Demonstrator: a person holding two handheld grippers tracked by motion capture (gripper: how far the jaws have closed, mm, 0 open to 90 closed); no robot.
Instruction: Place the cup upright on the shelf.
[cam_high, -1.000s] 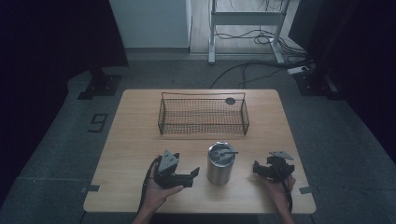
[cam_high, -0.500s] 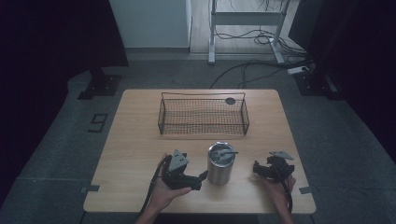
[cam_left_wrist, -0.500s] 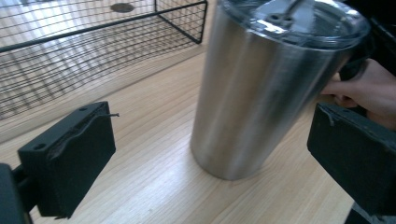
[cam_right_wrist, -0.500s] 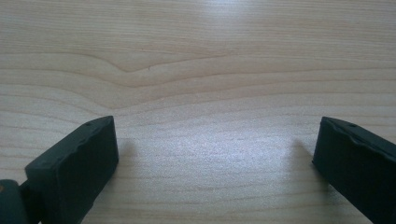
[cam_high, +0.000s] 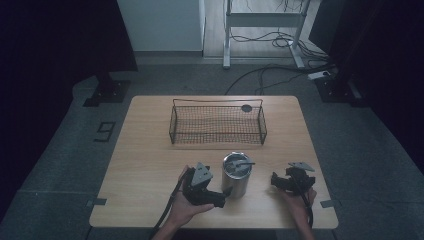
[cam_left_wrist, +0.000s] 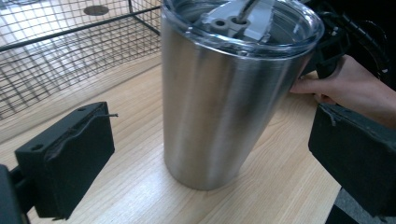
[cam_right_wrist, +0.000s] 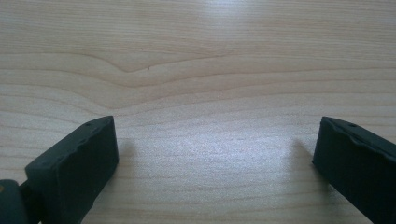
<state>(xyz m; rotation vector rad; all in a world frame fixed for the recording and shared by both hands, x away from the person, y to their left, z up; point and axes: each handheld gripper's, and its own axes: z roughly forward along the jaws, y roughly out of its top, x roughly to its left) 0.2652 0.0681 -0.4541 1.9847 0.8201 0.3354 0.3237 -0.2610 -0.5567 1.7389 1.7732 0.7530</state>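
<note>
A steel tumbler (cam_high: 236, 174) with a clear lid stands upright on the wooden table (cam_high: 145, 165), near the front edge and about midway across, with a wire basket (cam_high: 218, 124) behind it toward the far side. A small dark disc (cam_high: 246, 108) lies on the table just behind the basket's far right corner. The left claw (cam_high: 220, 199) sits at the tumbler's left, its jaws wide apart — in the left gripper view they flank the tumbler (cam_left_wrist: 224, 102) on both sides without touching it, one pad (cam_left_wrist: 70, 154) well off the steel wall. The right claw (cam_high: 274, 180) rests to the tumbler's right, a little apart from it, pointing toward it; the right gripper view shows its jaws spread wide over bare wood grain, nothing between them. The right hand (cam_left_wrist: 348, 88) appears beyond the tumbler in the left gripper view.
</note>
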